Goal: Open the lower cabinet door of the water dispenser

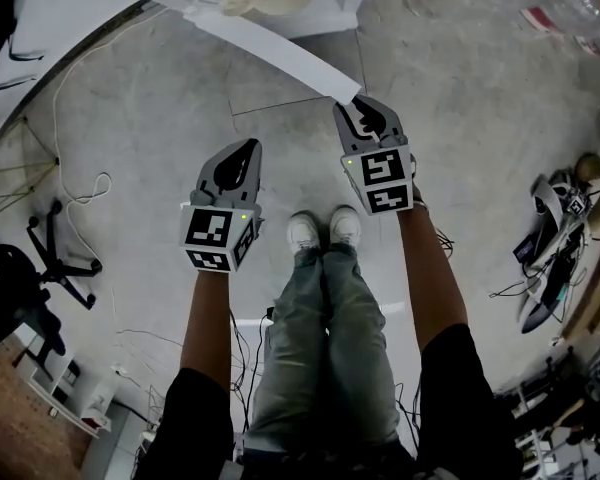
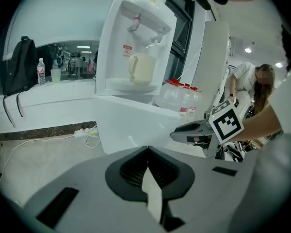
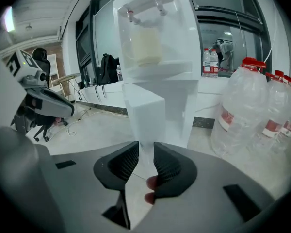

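Observation:
The white water dispenser (image 3: 157, 76) stands ahead with a cream cup (image 3: 146, 46) in its tap bay. Its lower cabinet door (image 1: 270, 43) is swung out toward me; in the head view it reads as a white band ending at my right gripper (image 1: 358, 101). In the right gripper view the door's free edge (image 3: 144, 111) stands between the jaws, and both pads lie against it. My left gripper (image 1: 248, 146) hangs to the left of the door, shut with nothing in it; the door's face (image 2: 136, 125) shows beyond its tips.
Several large water bottles (image 3: 262, 106) stand right of the dispenser. An office chair (image 1: 30, 268) and loose cables (image 1: 85, 193) are on the floor at left, tools and cables (image 1: 550, 248) at right. A power strip (image 2: 82, 131) lies by the wall. A person (image 2: 247, 81) stands behind.

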The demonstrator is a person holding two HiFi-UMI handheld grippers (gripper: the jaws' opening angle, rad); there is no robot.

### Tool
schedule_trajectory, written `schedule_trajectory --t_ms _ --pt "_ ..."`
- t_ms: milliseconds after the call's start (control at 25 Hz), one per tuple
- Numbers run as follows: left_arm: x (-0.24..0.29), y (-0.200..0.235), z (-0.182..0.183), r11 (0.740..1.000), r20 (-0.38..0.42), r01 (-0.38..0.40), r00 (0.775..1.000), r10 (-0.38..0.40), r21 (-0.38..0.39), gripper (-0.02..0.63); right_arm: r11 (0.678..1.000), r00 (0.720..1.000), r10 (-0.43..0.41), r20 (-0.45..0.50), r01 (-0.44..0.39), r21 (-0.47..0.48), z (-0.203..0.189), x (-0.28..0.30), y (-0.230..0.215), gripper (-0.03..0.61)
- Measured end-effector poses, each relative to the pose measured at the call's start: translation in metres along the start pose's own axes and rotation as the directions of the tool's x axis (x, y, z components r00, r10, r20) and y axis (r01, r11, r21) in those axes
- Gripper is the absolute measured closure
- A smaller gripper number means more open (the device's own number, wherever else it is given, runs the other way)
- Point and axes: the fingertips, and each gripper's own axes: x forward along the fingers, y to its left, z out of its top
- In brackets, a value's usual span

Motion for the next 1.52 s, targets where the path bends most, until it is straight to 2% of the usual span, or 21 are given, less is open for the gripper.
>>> schedule_trajectory --t_ms 600,840,1160,1520 --pt "-0.061 -0.008 -0.058 0.996 -0.031 -0.042 0.999 0.040 -0.080 0.601 0.993 0.994 0.101 -0.052 -0.103 -0.051 -0.020 -0.010 0.080 0.473" --pt "-0.083 0.009 -0.078 0.997 -0.027 -0.027 0.999 0.026 -0.066 0.601 0.994 0.994 0.102 -0.040 -0.104 -0.041 -0.022 -0.008 0.118 0.477" --pt "-0.125 0.047 -0.099 0.996 -0.041 -0.040 0.998 0.037 -0.074 0.601 0.981 0.980 0.174 -0.099 -0.180 -0.065 -0.026 0.005 0.193 0.477" --pt "-0.154 0.084 -0.107 0.995 -0.047 -0.054 0.998 0.050 -0.079 0.601 0.976 0.972 0.196 -0.128 -0.206 -0.071 -0.019 0.019 0.235 0.483"
